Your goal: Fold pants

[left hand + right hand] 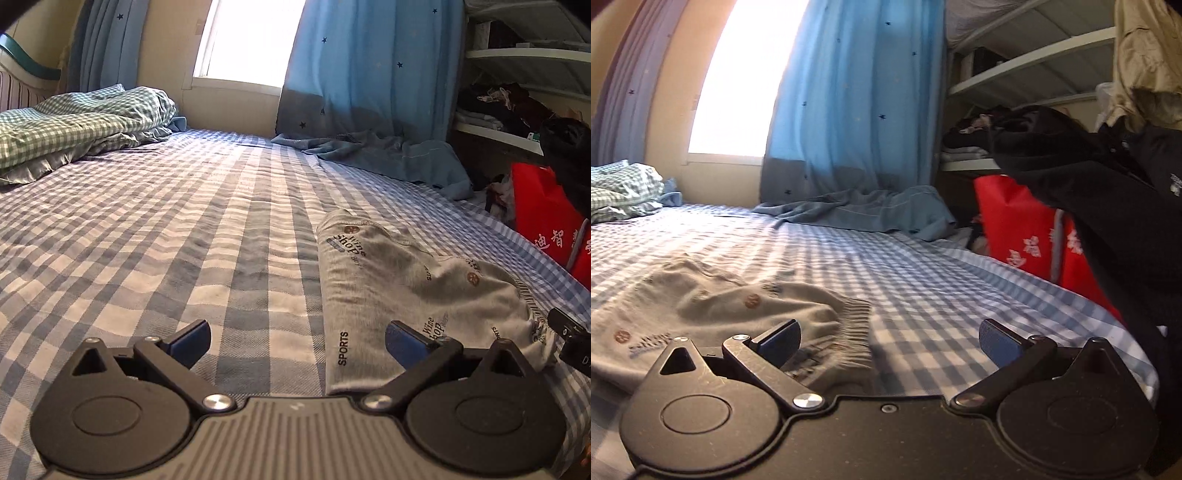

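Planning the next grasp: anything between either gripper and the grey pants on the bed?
Nothing visible. The left gripper is open with the folded pants lying right at its right-hand finger. The right gripper is open at the elastic waistband. Only bare checked bedsheet lies around them.

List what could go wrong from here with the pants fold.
1. Both tongs stand open, the left tongs and the right tongs, so neither holds the grey pants; a shallow pinch may slip off.
2. The pants lie rumpled, waistband bunched, so a fold now may set creases.
3. They lie on the checked sheet; closing low might pinch the sheet along with them.
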The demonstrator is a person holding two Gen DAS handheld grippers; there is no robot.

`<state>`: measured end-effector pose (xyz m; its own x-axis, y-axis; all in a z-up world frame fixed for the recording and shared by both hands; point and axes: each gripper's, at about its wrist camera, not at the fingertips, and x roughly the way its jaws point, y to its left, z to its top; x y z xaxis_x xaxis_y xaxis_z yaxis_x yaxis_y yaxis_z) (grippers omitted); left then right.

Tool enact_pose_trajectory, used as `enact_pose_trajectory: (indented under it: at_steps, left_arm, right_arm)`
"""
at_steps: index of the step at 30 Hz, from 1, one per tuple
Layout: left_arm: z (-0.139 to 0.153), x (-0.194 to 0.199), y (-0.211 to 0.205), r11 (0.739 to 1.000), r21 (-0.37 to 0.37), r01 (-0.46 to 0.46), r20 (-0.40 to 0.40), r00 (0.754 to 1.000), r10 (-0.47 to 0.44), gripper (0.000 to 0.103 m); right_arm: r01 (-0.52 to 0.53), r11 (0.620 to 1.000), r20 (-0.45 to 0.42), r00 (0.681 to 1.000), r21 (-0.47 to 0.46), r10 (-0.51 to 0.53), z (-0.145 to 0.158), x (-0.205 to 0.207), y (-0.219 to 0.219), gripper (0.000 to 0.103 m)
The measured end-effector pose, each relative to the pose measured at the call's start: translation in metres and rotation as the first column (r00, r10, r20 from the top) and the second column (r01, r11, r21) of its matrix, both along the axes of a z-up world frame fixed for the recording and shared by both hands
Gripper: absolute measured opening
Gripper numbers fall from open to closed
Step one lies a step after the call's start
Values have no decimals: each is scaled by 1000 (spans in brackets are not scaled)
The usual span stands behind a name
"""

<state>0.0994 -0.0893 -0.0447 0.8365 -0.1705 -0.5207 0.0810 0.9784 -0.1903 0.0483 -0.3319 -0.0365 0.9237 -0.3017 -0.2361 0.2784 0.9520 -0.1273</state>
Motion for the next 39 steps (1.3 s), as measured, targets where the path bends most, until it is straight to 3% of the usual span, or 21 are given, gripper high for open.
enact_pose_trajectory:
  at_steps: [2,4,6,8,11,14,17,22,25,29,34,36,39]
  left_arm:
    - [-9,11,-5,999,40,20,-74,997,-17,102]
    - [-11,7,-13,992,116,48,-67,997,-40,102]
    - [-8,4,-17,986,146,76,-79,995,-65,102]
    - [-1,6,-15,985,148,88,-77,994,-77,103]
    - [17,22,-11,992,106,62,-28,998,-59,103]
    - [34,60,-13,995,75,72,-1,997,-72,103]
    - [38,114,-22,990,106,90,-9,996,-89,103]
    - [16,186,-41,982,164,97,-73,994,-85,103]
    - [-4,208,-46,977,192,89,-122,990,-66,103]
    - [-21,213,-37,988,128,81,-133,989,-64,103]
    - [-20,212,-31,989,121,83,-133,989,-67,103]
    - [-16,211,-27,991,110,79,-139,988,-64,103]
    - [-2,201,-20,996,82,43,-180,983,-28,102]
  right_arm:
    - [-12,1000,-30,999,3,12,-3,8,5,102]
    - [31,1000,-96,995,-5,-31,-11,16,4,102]
    - [69,998,-146,987,0,-68,-21,18,-3,102]
    - [63,997,-119,991,41,-58,-20,10,-10,102]
    - [67,997,-54,996,-36,-69,-8,11,-8,102]
    - [30,998,-42,999,-53,-33,6,34,-13,102]
    - [-1,996,-32,999,-87,-2,14,66,-17,102]
    - [-73,989,-143,988,-128,54,6,120,-23,102]
    - [-87,983,-207,977,-164,52,-7,136,-23,102]
    - [-73,994,-266,963,-76,51,-14,147,-37,102]
    - [-65,996,-284,955,62,80,-16,150,-56,102]
    - [-77,992,-259,961,95,99,-13,146,-59,102]
    - [-102,987,-138,983,121,119,4,117,-59,102]
